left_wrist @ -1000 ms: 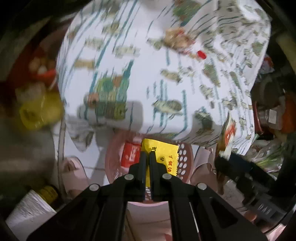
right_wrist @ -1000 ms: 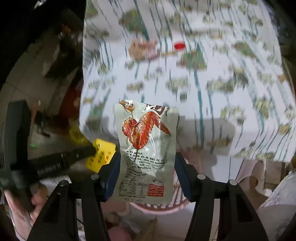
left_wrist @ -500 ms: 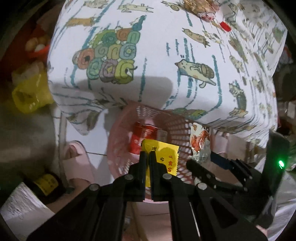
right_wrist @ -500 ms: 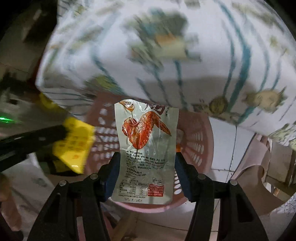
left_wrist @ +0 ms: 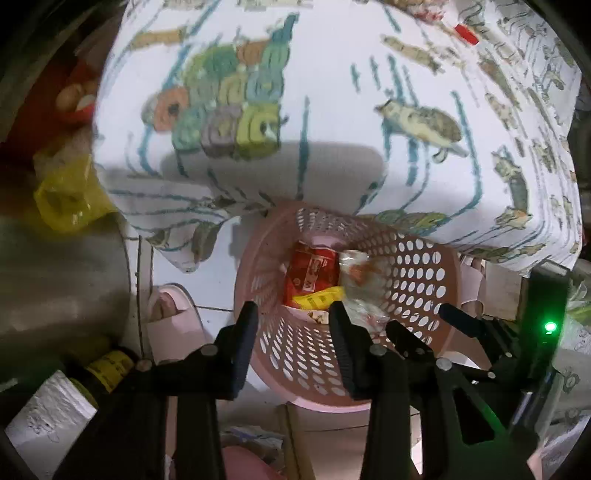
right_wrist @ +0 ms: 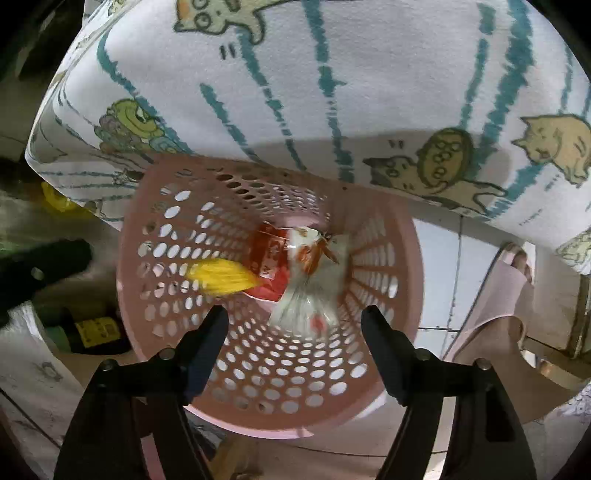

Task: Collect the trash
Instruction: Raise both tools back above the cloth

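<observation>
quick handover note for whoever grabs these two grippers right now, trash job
Left gripper: jaws have just been opening, nothing between them, above the pink basket.
Right gripper: jaws have just been opening too, empty, over the same basket.
Yellow wrapper and chicken wing packet are inside the basket, beside a red packet.
Done: both pieces dropped in.
Left: a red scrap and crumpled litter show far off on the patterned tablecloth.
</observation>
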### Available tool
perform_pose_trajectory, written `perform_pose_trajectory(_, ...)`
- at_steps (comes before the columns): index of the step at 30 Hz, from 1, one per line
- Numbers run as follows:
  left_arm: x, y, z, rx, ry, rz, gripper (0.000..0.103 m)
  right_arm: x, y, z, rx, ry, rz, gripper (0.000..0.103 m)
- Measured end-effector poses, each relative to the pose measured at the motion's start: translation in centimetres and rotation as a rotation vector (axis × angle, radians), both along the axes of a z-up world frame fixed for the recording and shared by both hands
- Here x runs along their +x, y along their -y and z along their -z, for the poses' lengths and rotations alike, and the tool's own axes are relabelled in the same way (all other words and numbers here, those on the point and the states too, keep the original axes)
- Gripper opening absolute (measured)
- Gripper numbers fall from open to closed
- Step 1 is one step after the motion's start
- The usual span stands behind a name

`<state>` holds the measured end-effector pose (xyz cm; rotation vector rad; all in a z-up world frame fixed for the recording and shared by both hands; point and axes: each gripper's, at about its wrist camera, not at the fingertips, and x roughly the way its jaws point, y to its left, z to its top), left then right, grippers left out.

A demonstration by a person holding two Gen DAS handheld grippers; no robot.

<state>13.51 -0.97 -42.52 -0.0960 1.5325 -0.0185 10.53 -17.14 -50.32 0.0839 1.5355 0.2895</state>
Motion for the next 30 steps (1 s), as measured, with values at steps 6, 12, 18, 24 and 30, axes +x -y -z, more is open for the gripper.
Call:
perform_pose_trajectory(6,-0.3,-0.3,-4.7,0.039,0.124,0.011,0.048,-0.6,-0.1,-3.8,-0.066,0.137,-0.015,0.076)
perform_pose_trajectory(12,-0.8,-1.1,-11.7,0.064,0.357,0.012,0.063,-0.9,-0.8,-12.5,-0.132,0.460,-0.077,0.078)
perform_pose_trajectory(18,-2.3,-2.0,-18.2,0.160,0.642,-0.005,0.070,-1.6,0.0,-22.6,-0.135,0.768,-0.075,0.085)
perform_pose_trajectory(24,-3.9,-2.8,-24.8,0.145,0.929,-0.035,0.103,-2.5,2.7,-32.1,-0.094,1.066,-0.003,0.090)
perform_pose_trajectory(30,-2.5,-1.3,-27.9,0.159,1.032,0.008,0.103,-2.1,5.8,-36.7,-0.079,1.293,0.051,0.103)
